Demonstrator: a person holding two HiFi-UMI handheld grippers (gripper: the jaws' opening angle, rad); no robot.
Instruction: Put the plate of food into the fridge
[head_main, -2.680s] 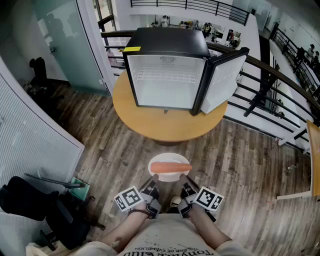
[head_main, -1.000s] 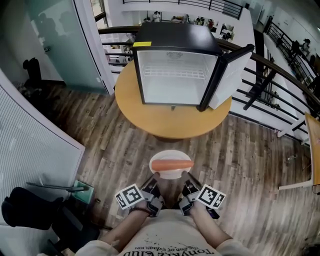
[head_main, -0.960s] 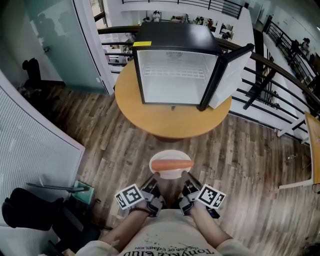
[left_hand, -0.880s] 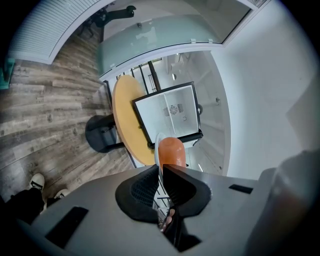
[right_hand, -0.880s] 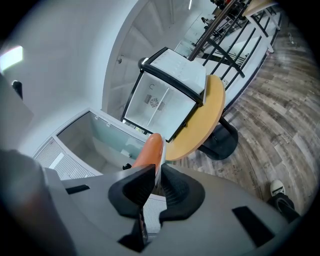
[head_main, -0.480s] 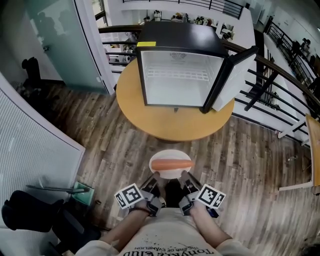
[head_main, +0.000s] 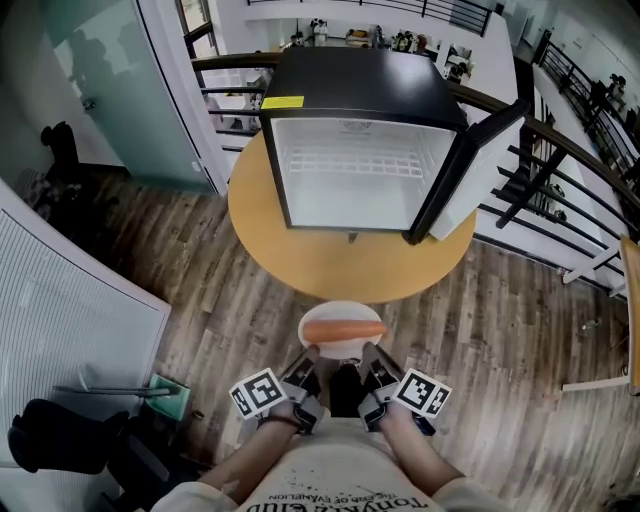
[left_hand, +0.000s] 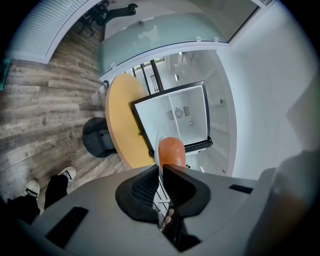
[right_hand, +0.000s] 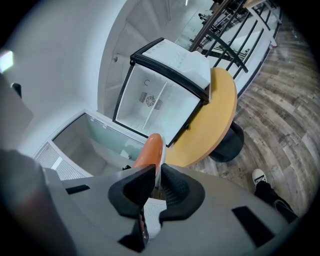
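Note:
A white plate with an orange sausage-shaped food on it hangs in the air just short of the round wooden table. My left gripper is shut on the plate's near left rim, and my right gripper is shut on its near right rim. In the left gripper view the plate rim runs edge-on between the pads of the left gripper; the right gripper view shows the same for the right gripper. The black mini fridge stands on the table with its door swung open to the right, its white inside bare.
A black metal railing runs behind and to the right of the table. A glass partition stands at the left. A green box and a dark office chair sit on the wood floor at lower left. My shoes show below.
The table and fridge have come nearer and grown larger in the head view. Both grippers and the plate between them keep the same place in the picture and the same grip.

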